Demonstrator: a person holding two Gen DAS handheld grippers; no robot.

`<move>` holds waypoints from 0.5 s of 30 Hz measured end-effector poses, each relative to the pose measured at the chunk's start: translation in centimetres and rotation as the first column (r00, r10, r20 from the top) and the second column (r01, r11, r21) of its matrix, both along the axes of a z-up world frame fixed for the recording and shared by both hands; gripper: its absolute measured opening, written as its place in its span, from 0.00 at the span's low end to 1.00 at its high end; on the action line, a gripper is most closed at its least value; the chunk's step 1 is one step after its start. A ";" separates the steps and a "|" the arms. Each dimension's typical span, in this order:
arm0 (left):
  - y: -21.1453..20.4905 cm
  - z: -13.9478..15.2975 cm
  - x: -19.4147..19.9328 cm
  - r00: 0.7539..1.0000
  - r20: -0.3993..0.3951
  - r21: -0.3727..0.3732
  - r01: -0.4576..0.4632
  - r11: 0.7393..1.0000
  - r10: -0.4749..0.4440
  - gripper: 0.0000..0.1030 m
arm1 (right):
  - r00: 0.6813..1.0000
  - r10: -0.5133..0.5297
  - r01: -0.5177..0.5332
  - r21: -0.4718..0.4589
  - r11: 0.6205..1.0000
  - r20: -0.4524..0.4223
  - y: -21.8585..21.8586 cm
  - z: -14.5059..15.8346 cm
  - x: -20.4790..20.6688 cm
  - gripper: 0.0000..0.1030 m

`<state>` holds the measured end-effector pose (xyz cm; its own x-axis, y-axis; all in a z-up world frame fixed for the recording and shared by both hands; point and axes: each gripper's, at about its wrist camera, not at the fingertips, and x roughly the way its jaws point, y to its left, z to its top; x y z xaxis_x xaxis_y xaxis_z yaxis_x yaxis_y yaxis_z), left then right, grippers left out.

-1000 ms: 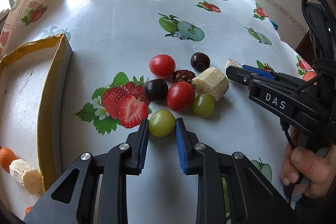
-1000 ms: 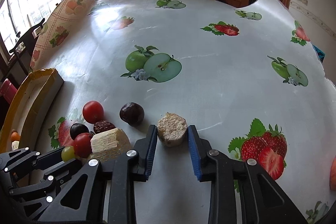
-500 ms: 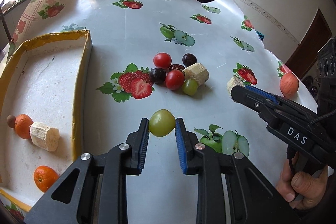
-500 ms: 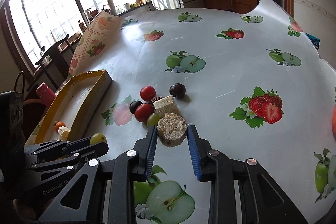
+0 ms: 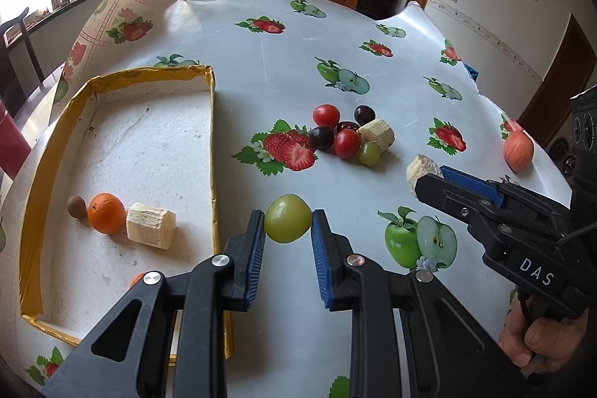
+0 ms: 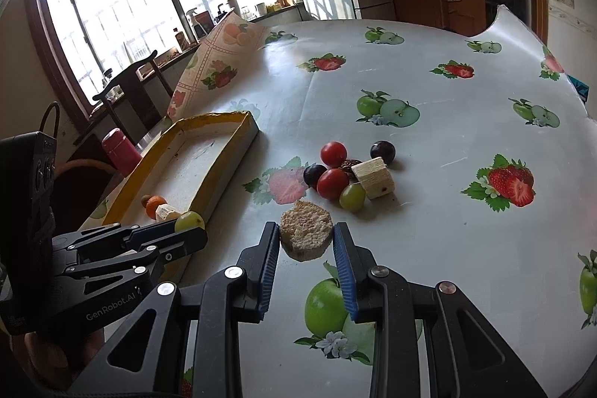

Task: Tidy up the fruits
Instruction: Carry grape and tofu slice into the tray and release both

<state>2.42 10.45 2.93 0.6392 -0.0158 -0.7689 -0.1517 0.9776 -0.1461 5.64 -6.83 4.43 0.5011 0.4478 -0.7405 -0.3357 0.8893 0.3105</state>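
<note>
My left gripper (image 5: 287,221) is shut on a green grape (image 5: 287,218) and holds it above the table, just right of the yellow-rimmed tray (image 5: 213,144). My right gripper (image 6: 306,241) is shut on a pale cut fruit chunk (image 6: 306,234), also lifted; it shows in the left wrist view (image 5: 421,168). The tray holds an orange (image 5: 105,212), a banana-like chunk (image 5: 150,225) and a small brown fruit (image 5: 76,206). A pile stays on the table: red tomatoes (image 5: 325,115), dark plums (image 5: 364,113), a green grape (image 5: 369,153) and a pale chunk (image 5: 378,133).
A red apple (image 5: 518,151) lies near the table's right edge. A red cup (image 6: 120,150) and a chair (image 6: 130,88) stand beyond the tray's far side. The tablecloth (image 6: 447,122) curls up at the back left.
Both grippers have lifted higher and drawn back from the pile with their fruit. The left gripper has shifted toward the tray, which now shows more fully.
</note>
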 end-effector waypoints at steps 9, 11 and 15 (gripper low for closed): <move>2.1 -0.2 -1.1 1.000 0.000 -0.015 -0.026 1.000 0.026 0.22 | 0.999 0.042 -0.042 -0.005 0.999 0.002 2.6 0.3 -0.6 0.29; 2.4 -0.1 -1.2 1.000 0.003 -0.015 -0.030 0.999 0.030 0.22 | 0.999 0.050 -0.050 -0.007 0.999 0.002 3.1 0.3 -0.7 0.29; 3.1 0.2 -1.6 0.999 0.015 -0.021 -0.036 0.999 0.036 0.22 | 0.998 0.067 -0.067 -0.011 0.998 0.002 4.1 0.3 -0.9 0.29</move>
